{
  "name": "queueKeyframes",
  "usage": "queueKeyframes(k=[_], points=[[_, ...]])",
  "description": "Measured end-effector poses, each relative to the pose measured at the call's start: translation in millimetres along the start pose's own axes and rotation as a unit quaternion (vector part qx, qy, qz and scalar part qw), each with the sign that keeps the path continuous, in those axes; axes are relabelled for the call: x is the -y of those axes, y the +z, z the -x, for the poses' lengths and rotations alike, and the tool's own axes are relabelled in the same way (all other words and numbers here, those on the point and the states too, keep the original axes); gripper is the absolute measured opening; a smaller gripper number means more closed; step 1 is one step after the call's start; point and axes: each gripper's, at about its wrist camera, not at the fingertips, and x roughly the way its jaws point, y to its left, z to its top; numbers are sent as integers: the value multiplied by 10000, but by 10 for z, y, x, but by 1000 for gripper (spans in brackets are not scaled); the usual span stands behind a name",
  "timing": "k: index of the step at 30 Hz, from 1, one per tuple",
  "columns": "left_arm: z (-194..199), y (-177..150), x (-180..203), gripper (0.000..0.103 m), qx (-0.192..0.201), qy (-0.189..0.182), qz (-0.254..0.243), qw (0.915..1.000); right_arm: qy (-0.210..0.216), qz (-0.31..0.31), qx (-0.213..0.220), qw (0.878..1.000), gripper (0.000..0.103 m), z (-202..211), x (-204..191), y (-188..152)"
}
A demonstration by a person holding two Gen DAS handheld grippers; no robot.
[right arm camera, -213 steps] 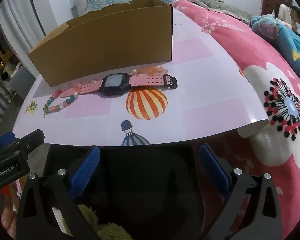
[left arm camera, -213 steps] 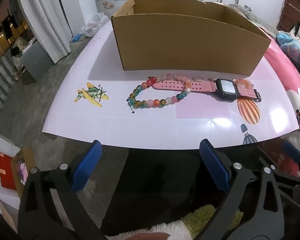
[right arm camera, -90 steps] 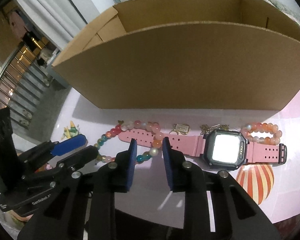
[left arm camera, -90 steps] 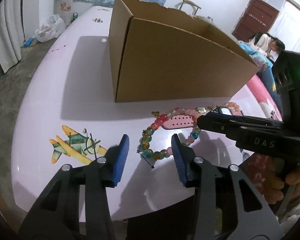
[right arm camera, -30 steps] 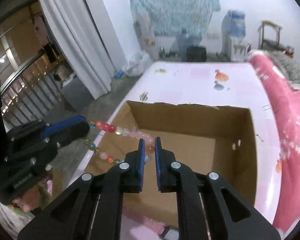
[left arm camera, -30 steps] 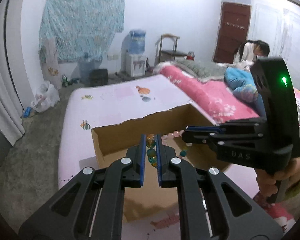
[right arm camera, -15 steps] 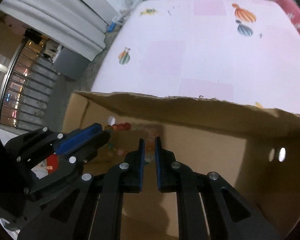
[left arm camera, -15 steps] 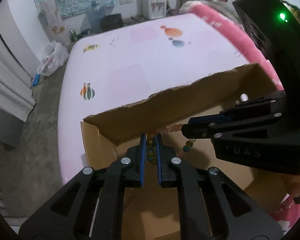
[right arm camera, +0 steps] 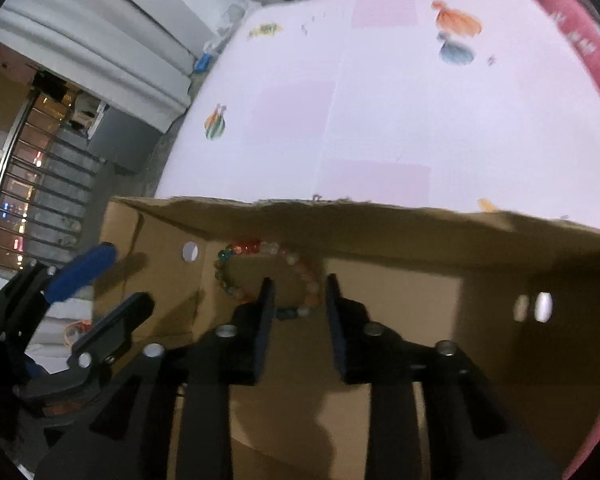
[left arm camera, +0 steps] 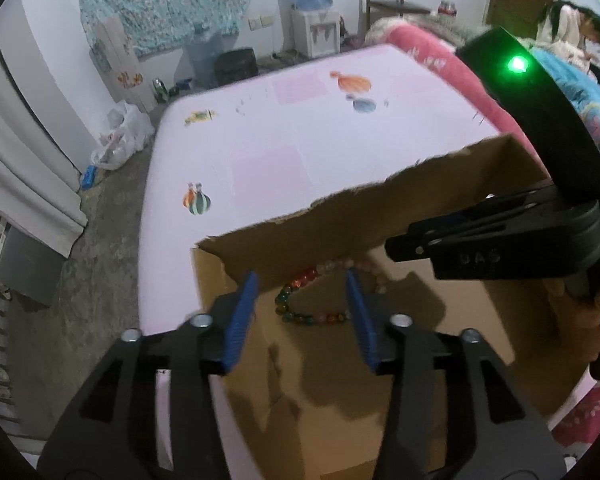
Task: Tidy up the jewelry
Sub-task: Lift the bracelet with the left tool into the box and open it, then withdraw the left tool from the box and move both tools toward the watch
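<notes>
A: Where is the bracelet (left arm camera: 308,300) sitting?

B: It is lying on the floor of the box (left arm camera: 480,344), in the corner by the far wall. Both my grippers are pointing down into the box over it. My left gripper (left arm camera: 302,312) is opening its jaws; the beads are showing in the gap between the blue fingers (left arm camera: 242,316), below them and not pressed by either pad. My right gripper (right arm camera: 298,312) is opening too, less wide, and the loop is lying past its tips with nothing clamped.

A: Which way is it lying from you?

B: In the left view the loop is sitting at about twelve o'clock from the tips, just beyond them, its long axis running roughly nine to three. In the right view it is lying from eleven to twelve, its near arc passing between the dark fingers (right arm camera: 266,312). I am judging the left gripper the nearer one, since the loop is centred in its gap.

A: And next?

B: I am judging the drop as done, so both hands are needing to lift straight up, clear of the box wall (right arm camera: 380,224), before going for the rest on the surface (left arm camera: 300,148). I cannot see those pieces from here.
</notes>
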Motion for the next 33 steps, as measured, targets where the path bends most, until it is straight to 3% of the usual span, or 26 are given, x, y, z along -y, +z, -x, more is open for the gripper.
queueKeyframes(k=[4, 6, 10, 13, 16, 18, 25, 33], points=[[403, -135, -90, 62, 421, -108, 194, 9989, -278, 238, 715, 9968, 48, 528, -130, -212], [668, -276, -149, 69, 654, -236, 336, 9970, -482, 512, 1292, 9891, 61, 900, -248, -417], [1114, -637, -208, 83, 1053, -408, 471, 9925, -863, 900, 2246, 9664, 90, 1488, -456, -893], [1301, -965, -175, 86, 1188, -457, 506, 9906, -1252, 1195, 2692, 9474, 96, 1725, -591, -1340], [1307, -1301, -129, 89, 1120, -472, 577, 9909, -1578, 1403, 2725, 9387, 96, 1745, -653, -1647], [1202, -1560, -92, 89, 943, -464, 659, 9923, -1682, 1461, 2618, 9390, 96, 1678, -620, -1902], [612, -2296, 67, 89, 51, -536, 919, 9943, -1821, 615, 1948, 9618, 96, 1243, -165, -2605], [240, -2583, 151, 89, -328, -527, 929, 9937, -2244, -39, 1838, 9570, 96, 970, 288, -3216]])
